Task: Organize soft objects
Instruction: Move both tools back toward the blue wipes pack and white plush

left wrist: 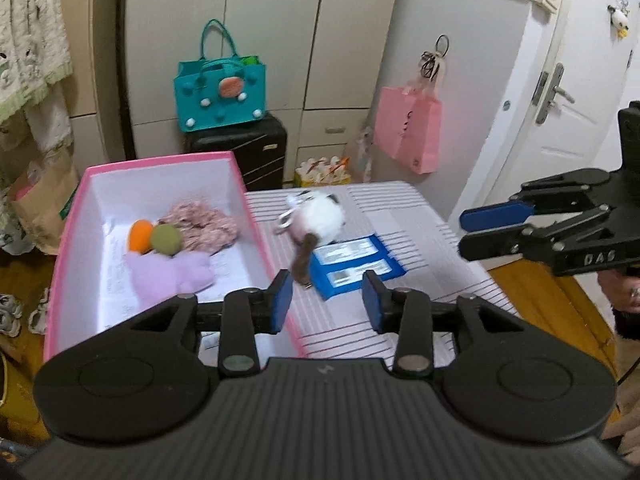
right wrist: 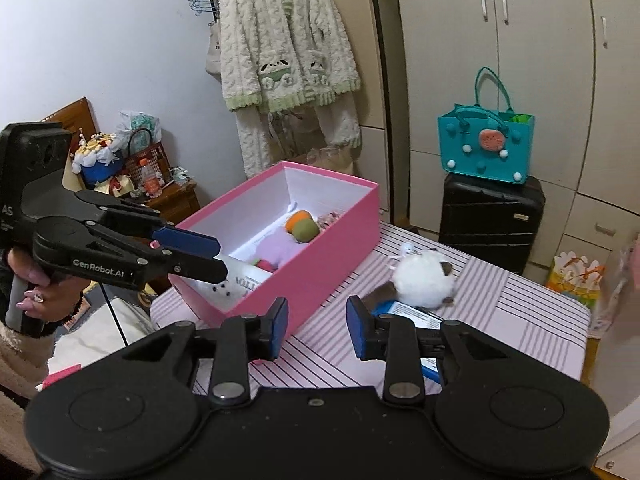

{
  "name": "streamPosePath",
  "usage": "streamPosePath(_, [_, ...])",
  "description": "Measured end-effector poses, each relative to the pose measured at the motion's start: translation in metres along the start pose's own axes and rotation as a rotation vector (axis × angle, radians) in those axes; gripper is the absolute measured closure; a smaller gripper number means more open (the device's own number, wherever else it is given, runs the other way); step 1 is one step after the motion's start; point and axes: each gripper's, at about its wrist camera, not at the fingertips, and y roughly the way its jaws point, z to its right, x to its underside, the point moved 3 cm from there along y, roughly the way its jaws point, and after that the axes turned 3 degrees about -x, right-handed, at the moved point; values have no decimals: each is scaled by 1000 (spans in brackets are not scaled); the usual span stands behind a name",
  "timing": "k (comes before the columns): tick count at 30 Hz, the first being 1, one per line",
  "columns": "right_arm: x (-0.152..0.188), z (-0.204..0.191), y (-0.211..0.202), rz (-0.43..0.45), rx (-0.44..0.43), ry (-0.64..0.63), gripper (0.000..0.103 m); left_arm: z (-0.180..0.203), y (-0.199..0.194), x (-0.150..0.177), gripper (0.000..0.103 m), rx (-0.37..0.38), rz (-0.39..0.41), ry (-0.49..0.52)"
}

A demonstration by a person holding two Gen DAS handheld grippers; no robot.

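We are in a bedroom with cream wardrobes (left wrist: 276, 32), working over a bench (left wrist: 420, 216) covered in a pink-striped cloth. Our left tongs (left wrist: 326, 300) are released, blue pads apart and holding nothing, hovering above the near edge of the bench just beside the box wall. Our right tongs (right wrist: 317, 326) are likewise spread and empty, poised over the striped cloth; in the left view they show side-on at the right edge, off the bench. Just ahead of both lies the plush (left wrist: 320, 218), a white fluffy toy with a brown tail, resting on the cloth and partly overlapping two blue packets (left wrist: 352, 266) that lie side by side. To the left stands the pink box (left wrist: 72, 216), open, its white inside holding an orange ball (left wrist: 140, 236) touching a green ball (left wrist: 166, 240), a pink patterned cloth (left wrist: 204, 224) behind them, and a lilac toy (left wrist: 172, 276) in front. In the right view a white item with printed letters (right wrist: 240, 280) sits at the box's near end, partly hidden by the left tongs. Beyond the bench a teal bag (left wrist: 220, 92) sits on a black suitcase (left wrist: 248, 148), a pink bag (left wrist: 408, 132) hangs from the wardrobe, and a fleece jacket (right wrist: 284, 40) hangs on the wall.
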Motion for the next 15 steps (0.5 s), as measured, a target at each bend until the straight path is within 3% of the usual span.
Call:
streamPosePath(4, [-1,9,-8,-1,26,-9,61,18,13,-5,61,4,22,-2])
streamPosePath(7, [0,19,-11,8,38,7,60,29,26,-6,61,48,18,-25])
streamPosePath(13, [11,54,-1,5,39,117,55,44,64,-11,58,124,-21,-65])
streamPosePath(15, [15,64,5,-6,45,142,54,48,79,-11,57,111,-33,-57])
